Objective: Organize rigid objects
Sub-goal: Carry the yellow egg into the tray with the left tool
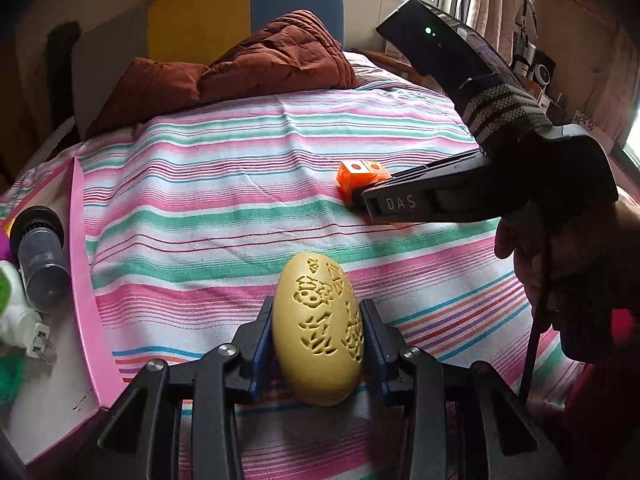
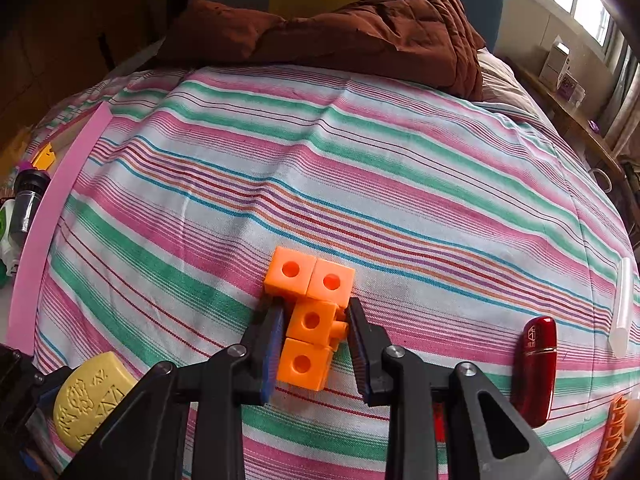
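1. Far left, a pink box (image 1: 86, 280) sat at the bed's edge, and it already held a dark bottle (image 1: 40, 258) and a white plug (image 1: 18, 316). So I'd judge some sorting was done, and that box looked like the collecting place.

2. Next along, the left gripper (image 1: 318, 336) had a yellow carved egg (image 1: 318, 330) pinched between its fingers, both pads tight on the egg's sides. The egg was just above the striped sheet (image 1: 224, 184), near the box but not in it. That one looked about half done: picked up, not yet put away.

3. Centre, the right gripper (image 2: 316, 344) was down over an orange block cluster (image 2: 310, 312) lying on the sheet. Its fingers straddled the lower cubes, the left pad touching or nearly so, the right with a gap showing. Spread, not yet clamped, I'd say. The cluster was untouched as far as tidying goes.

4. Further right, a red lipstick (image 2: 536, 372) lay on the sheet, well apart from the box.

5. Beyond it, a pale stick (image 2: 622, 308) lay near the right edge, and something orange (image 2: 612, 440) peeked in at the corner, too cut off to name.

6. Tally: two items boxed, one in hand, at least three waiting on the bed. Early to middle, by my judgement.
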### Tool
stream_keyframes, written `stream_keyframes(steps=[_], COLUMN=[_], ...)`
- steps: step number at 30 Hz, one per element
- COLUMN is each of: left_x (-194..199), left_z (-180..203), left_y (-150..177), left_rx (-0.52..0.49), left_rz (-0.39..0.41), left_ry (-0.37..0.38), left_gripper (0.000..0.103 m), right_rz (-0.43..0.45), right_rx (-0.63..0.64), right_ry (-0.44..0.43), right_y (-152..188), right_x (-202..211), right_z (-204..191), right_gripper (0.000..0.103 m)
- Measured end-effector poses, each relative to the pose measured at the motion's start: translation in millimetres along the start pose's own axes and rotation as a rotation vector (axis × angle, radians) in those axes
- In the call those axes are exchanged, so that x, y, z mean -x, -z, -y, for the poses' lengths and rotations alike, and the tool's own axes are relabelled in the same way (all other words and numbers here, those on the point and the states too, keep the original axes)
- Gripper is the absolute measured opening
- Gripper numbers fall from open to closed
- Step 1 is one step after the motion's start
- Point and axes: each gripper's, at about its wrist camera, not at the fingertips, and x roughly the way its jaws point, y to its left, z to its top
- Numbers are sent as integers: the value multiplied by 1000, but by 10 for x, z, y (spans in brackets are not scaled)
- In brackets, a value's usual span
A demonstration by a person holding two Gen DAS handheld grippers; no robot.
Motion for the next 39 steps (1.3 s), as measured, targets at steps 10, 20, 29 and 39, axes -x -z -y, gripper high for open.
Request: stream_keyframes(steps=[10, 20, 29, 39], left_x=[260, 688, 876, 1120], left_z=[-19, -173, -402, -834], left_y=[19, -2, 9, 58], left_rx=[54, 103, 154, 259], left_rz=[-6, 62, 94, 134], left_ry=[1, -17, -34, -89], left_gripper=[40, 40, 40, 40], right_rz=[25, 38, 39, 44], right_rx=[41, 65, 59, 69], right_ry=[19, 41, 37, 51], right_y=[54, 79, 69, 82], right_x=[33, 37, 35, 45], right_z=[-53, -94, -87, -99], right_gripper=[30, 30, 30, 30])
